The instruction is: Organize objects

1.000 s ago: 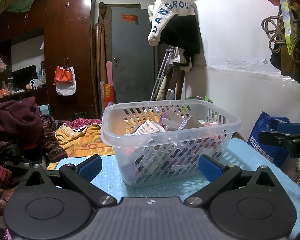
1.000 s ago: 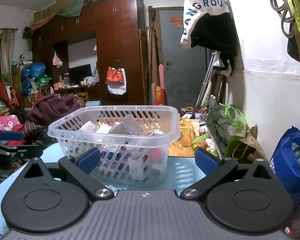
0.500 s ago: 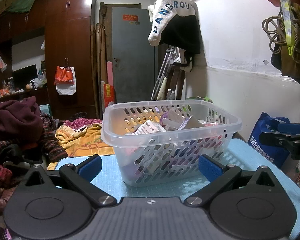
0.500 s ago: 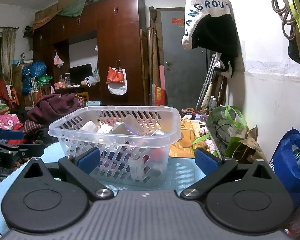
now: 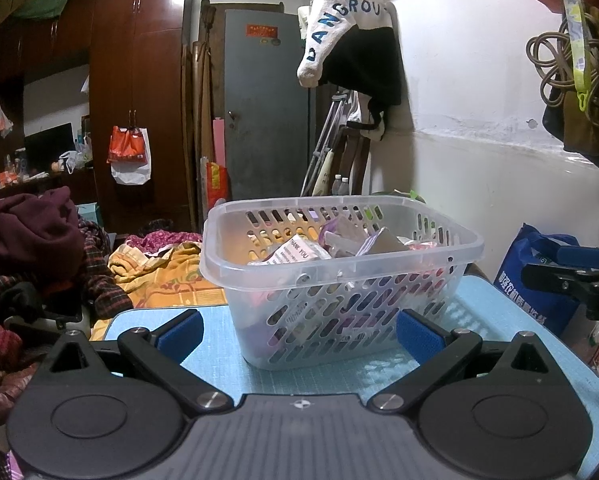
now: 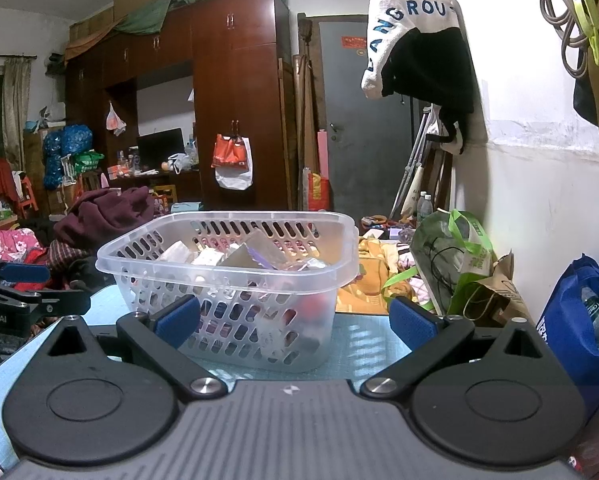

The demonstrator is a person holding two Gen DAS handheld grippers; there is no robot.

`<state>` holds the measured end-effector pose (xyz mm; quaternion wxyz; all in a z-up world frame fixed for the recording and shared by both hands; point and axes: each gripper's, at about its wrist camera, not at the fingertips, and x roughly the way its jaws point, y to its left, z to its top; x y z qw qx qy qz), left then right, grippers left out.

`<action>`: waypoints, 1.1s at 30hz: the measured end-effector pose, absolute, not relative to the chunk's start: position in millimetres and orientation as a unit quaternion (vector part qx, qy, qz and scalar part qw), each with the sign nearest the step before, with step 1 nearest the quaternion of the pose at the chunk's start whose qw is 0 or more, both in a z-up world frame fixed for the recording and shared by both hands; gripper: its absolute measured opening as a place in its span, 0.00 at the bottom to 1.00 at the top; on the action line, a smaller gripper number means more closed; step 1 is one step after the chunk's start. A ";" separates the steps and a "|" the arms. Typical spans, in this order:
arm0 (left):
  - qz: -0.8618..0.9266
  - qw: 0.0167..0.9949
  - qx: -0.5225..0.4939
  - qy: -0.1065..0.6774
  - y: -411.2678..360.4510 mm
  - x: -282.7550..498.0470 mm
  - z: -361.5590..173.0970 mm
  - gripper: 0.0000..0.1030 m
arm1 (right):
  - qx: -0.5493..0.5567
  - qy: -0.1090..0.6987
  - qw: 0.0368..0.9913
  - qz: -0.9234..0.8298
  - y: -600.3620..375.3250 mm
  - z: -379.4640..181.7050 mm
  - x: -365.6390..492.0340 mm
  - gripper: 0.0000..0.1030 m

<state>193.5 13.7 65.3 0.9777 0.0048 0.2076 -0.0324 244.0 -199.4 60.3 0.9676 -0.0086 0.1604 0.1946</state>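
A clear plastic basket [image 5: 339, 268] with slotted walls stands on a light blue table mat [image 5: 219, 344]. It holds several packets and cards, among them a white "thank you" card [image 5: 295, 254]. My left gripper [image 5: 297, 334] is open and empty, just in front of the basket. My right gripper [image 6: 295, 322] is open and empty, also just in front of the basket [image 6: 235, 276]. The right gripper shows at the right edge of the left wrist view [image 5: 571, 276]; the left gripper shows at the left edge of the right wrist view [image 6: 23, 288].
A blue bag [image 5: 547, 280] sits right of the table by the white wall. A green bag [image 6: 455, 256] and a paper bag [image 6: 495, 300] lie on the floor beyond. Piled clothes [image 5: 31, 240] are to the left. A wardrobe [image 6: 235, 100] and a door [image 5: 265, 108] stand behind.
Both grippers have shifted very slightly. The basket and its contents have not moved. Both jaws stay open.
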 end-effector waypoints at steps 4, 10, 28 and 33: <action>-0.032 0.978 0.005 0.208 13.9 193.7 65.3 1.00 | -0.010 0.161 0.968 0.195 -199.7 60.2 243.9 1.00; -0.032 0.977 0.004 0.210 13.0 194.9 65.0 1.00 | -0.010 0.161 0.967 0.195 -199.4 60.1 244.1 1.00; -0.029 0.977 0.003 0.212 11.1 199.9 66.1 1.00 | -0.012 0.160 0.968 0.194 -199.6 60.9 244.0 1.00; -0.031 0.977 0.000 0.210 9.2 202.5 68.1 1.00 | -0.012 0.161 0.968 0.193 -199.5 61.0 244.1 1.00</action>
